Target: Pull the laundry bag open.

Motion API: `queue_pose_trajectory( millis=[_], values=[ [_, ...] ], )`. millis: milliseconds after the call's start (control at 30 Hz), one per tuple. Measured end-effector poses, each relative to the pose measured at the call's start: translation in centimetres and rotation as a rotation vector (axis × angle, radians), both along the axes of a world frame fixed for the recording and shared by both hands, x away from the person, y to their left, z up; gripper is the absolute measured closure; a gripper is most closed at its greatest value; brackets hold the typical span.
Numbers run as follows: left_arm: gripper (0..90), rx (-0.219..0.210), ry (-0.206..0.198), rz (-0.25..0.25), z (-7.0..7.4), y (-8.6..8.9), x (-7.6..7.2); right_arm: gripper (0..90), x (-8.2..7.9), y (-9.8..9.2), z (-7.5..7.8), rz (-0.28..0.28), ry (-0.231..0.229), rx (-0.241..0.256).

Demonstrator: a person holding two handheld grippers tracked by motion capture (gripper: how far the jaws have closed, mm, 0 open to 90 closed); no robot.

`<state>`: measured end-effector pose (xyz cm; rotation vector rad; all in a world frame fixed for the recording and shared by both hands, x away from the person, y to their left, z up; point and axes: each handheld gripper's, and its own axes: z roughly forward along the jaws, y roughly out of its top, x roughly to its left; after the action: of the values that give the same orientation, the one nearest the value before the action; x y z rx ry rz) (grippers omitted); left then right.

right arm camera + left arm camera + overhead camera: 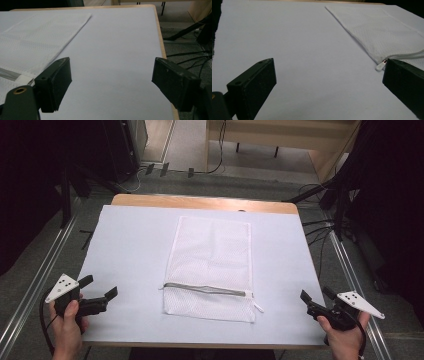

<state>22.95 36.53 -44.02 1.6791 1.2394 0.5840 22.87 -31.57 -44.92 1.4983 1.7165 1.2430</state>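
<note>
Flat white mesh bag (210, 265), seemingly zipped

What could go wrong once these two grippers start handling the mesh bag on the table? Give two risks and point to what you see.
1. The mesh bag lies flat on the smooth white sheet, so a gripper may pinch the sheet along with it, or only push the bag along.
2. The zipper pull is small and lies flat; the right gripper, open at the table edge, could miss it.
</note>
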Motion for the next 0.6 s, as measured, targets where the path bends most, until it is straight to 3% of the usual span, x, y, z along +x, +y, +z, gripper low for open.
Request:
queue_pose_trajectory(
  millis=[600],
  values=[
    [0.0, 0.023, 0.017, -0.015, -0.19, -0.31, 0.16, 15.0, -0.01, -0.26, -0.3, -0.014, 0.018, -0.034]
  ],
)
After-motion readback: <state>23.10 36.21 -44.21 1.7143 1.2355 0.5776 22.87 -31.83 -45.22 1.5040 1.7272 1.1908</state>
